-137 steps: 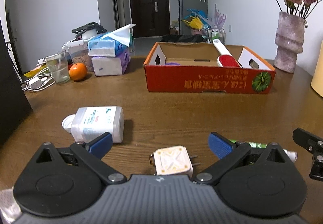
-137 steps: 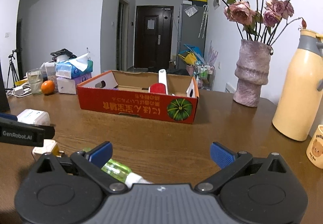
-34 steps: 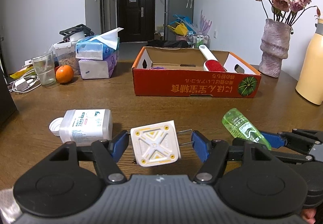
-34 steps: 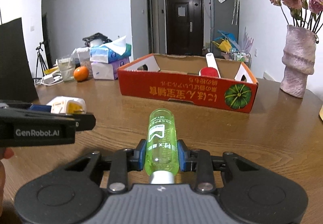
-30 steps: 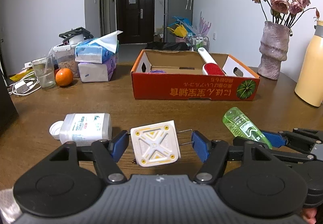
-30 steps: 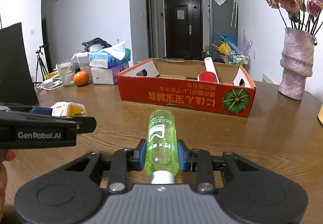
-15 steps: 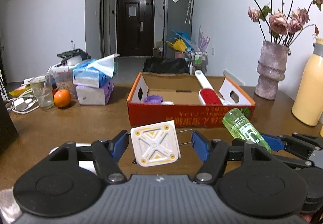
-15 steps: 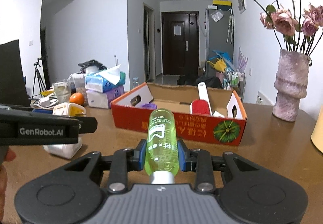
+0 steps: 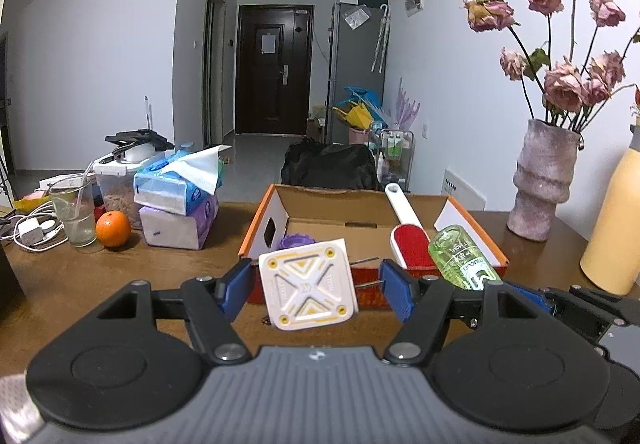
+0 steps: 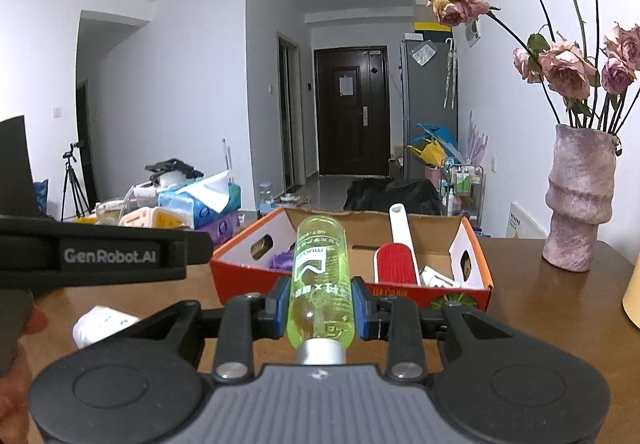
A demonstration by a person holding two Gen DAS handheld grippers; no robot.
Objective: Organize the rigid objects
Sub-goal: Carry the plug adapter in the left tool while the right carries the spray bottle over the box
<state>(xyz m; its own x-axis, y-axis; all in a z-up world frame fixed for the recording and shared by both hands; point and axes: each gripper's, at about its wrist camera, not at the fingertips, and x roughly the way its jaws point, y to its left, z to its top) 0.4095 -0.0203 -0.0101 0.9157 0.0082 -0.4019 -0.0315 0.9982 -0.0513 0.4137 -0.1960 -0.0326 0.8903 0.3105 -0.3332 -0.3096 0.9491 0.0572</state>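
My left gripper (image 9: 316, 289) is shut on a white and yellow plug adapter (image 9: 307, 284), prongs against the right pad, held in the air before the red cardboard box (image 9: 261, 228). My right gripper (image 10: 320, 306) is shut on a green transparent bottle (image 10: 320, 272), its base pointing at the box (image 10: 248, 278). That bottle (image 9: 460, 260) also shows at the right of the left wrist view. Inside the box lie a red and white lint brush (image 10: 396, 260) and a purple item (image 9: 294, 242). A white bottle (image 10: 104, 324) lies on the table below the left gripper's finger (image 10: 100, 256).
A pink vase of dried roses (image 9: 544, 184) and a yellow thermos (image 9: 616, 220) stand right of the box. Stacked tissue packs (image 9: 176, 196), an orange (image 9: 113, 229), a glass (image 9: 76, 208) and cables sit at the left. A person's hand (image 10: 24, 324) shows at the lower left.
Both grippers have risen and come closer to the box, each keeping its object. The white bottle on the table has dropped out of the left wrist view.
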